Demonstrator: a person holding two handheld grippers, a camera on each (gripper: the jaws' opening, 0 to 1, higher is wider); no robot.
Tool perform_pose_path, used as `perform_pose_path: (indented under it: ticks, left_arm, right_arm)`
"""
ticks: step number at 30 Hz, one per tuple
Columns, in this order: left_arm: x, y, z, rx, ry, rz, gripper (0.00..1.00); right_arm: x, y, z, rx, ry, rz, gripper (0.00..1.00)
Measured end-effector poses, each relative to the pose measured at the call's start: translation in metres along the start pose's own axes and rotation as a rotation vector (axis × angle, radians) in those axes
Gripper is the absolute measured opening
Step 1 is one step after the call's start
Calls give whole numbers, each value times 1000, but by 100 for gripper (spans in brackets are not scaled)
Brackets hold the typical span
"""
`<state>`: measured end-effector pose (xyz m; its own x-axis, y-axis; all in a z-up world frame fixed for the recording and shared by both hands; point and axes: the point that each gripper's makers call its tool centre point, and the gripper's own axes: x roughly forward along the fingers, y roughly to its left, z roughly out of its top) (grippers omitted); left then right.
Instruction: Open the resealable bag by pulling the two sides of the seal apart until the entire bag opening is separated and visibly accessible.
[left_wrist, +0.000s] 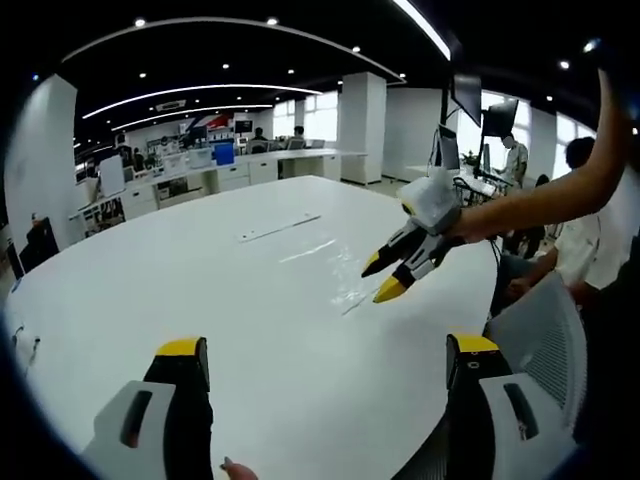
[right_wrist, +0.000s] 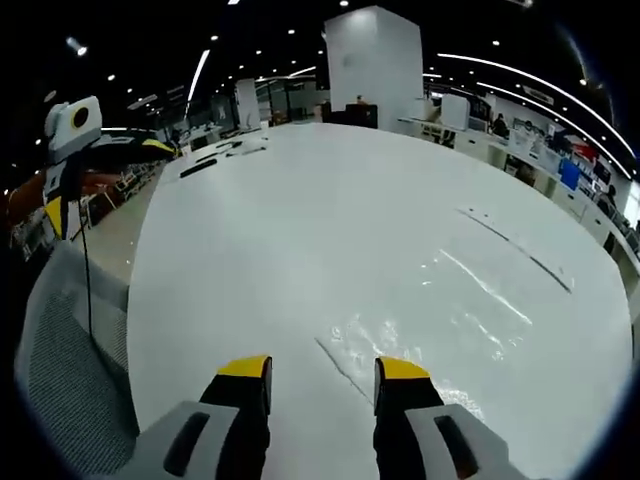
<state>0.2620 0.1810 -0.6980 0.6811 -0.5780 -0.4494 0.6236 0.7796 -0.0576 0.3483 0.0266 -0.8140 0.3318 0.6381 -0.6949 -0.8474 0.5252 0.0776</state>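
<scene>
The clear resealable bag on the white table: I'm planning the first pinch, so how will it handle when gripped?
The resealable bag looks like thin, glossy film lying flat, so probably floppy and light. On the smooth white table it may slide rather than lift. The open right gripper would likely need its edge.

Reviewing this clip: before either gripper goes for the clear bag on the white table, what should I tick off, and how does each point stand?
1. Bag flat on the table: ok.
2. Right gripper open, jaws apart, just short of the bag's near edge: ok.
3. Left gripper open, over bare table: ok.
4. Either gripper touching the bag: not ok, neither has contact.
5. Seal located: cannot tell; the clear film only shows as glare.
6. Bag opening separated: cannot tell.
</scene>
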Motion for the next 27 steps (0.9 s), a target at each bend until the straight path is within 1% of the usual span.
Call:
perform_pose_path:
  ticks: [6, 9, 14, 18, 23, 25, 27]
  left_arm:
    - [2, 2, -2, -2, 10, 0, 96]
    - [2, 3, -1, -5, 9, 2, 96]
    - [2, 5, -3, -12, 16, 8, 96]
    - [4, 6, -6, -16, 27, 8, 96]
    - [5, 8, -7, -24, 28, 8, 95]
    - [6, 8, -8, -23, 32, 6, 95]
    - [7, 8, -7, -23, 33, 5, 95]
  right_arm:
    - [12, -5, -2, -3, 5, 11, 28]
    - [18, -8, -7, 0, 30, 14, 27]
    - [23, -10, -14, -6, 54, 22, 22]
    - [27, -15, -20, -22, 77, 10, 20]
    - [29, -12, -17, -35, 72, 21, 11]
    - [32, -10, -18, -49, 69, 34, 5]
    - [33, -10, -19, -59, 77, 32, 2]
